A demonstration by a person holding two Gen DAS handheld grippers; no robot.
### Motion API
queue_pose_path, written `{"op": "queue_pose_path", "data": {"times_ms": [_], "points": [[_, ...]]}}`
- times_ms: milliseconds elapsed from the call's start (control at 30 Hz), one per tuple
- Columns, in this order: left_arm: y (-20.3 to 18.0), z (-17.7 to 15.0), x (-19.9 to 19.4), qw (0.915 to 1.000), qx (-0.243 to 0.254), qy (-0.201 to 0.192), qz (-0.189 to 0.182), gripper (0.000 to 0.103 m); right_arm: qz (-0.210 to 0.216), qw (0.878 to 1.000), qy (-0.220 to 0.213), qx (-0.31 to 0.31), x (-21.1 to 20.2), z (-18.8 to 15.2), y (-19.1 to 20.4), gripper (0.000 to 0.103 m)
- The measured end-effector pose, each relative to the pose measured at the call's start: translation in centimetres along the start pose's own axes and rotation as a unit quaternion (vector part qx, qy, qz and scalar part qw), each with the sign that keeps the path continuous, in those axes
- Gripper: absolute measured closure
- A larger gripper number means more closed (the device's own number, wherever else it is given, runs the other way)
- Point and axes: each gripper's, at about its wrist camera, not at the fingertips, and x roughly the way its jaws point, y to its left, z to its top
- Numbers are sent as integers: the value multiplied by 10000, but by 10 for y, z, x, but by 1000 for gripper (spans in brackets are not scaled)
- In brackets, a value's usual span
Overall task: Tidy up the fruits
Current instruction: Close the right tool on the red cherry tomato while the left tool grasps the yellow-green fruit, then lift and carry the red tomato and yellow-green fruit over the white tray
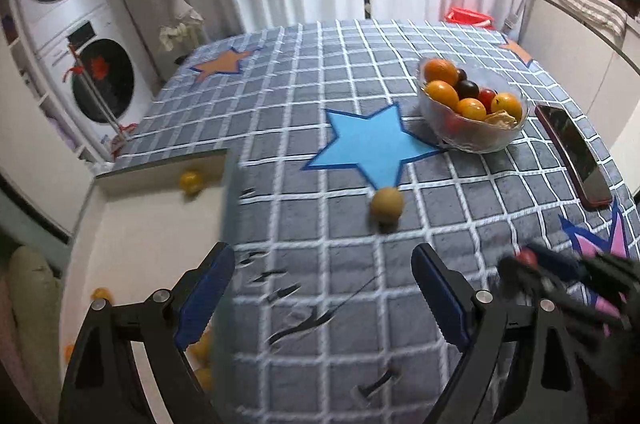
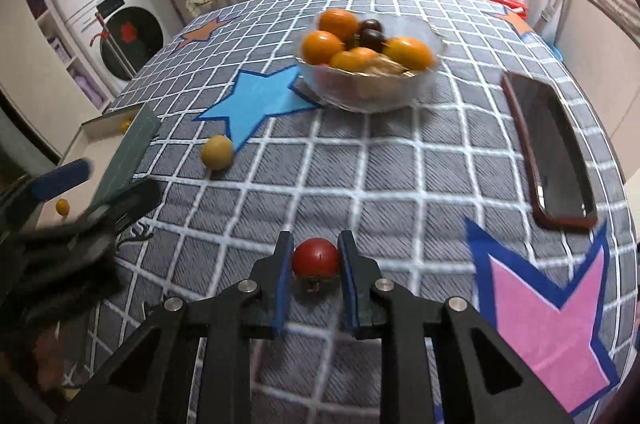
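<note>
Here, a red tomato (image 2: 315,258) is clamped between the right gripper (image 2: 315,264) fingers above the table (image 2: 400,184), while the left gripper (image 1: 324,300) fingers are spread wide and empty near a yellow fruit (image 1: 386,205).

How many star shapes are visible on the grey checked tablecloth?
4: a blue star beside the glass bowl, a pink star at the near right, and two orange stars, far left and far right. Others may be hidden.
</note>
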Motion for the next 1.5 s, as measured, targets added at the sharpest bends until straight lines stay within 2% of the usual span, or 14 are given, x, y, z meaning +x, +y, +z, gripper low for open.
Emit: {"op": "queue_pose_path", "data": {"times_ms": [100,333,367,433,500,533,567,600,633,700,867,1100,1300,1500], "points": [[-9,9,18,9998,-55,136,-122,12,73,9999,-22,145,-8,-9,-11,78],[-28,16,52,9993,71,361,-52,15,190,9992,-54,356,-21,-23,-29,78],[-29,16,54,9992,100,378,-47,25,191,9991,-57,377,-22,-24,-31,78],[-31,17,55,9993,69,355,-96,27,198,9989,-70,418,-25,-26,-35,78],[-32,17,56,9992,32,348,-171,40,217,9987,-80,454,-28,-28,-39,78],[-33,18,56,9990,18,351,-258,43,236,9985,-94,479,-30,-29,-42,78],[-34,18,55,9989,27,352,-323,54,243,9984,-104,492,-31,-30,-43,78],[-36,17,54,9987,60,338,-380,73,241,9984,-119,502,-33,-32,-45,78],[-39,17,53,9986,126,322,-408,76,234,9983,-125,510,-34,-33,-46,78],[-42,14,50,9988,190,289,-349,76,230,9982,-132,545,-36,-36,-48,78],[-34,-2,34,9972,9,333,-673,76,223,9976,-144,636,-42,-43,-53,78],[-15,-42,-8,9956,-304,274,-843,76,250,9975,-62,657,-45,-57,-48,78],[-3,-69,-34,9957,-436,288,-763,76,270,9976,-19,635,-53,-70,-40,78],[0,-92,-59,9983,-330,107,-479,76,266,9981,-19,556,-63,-79,-27,78]]}}
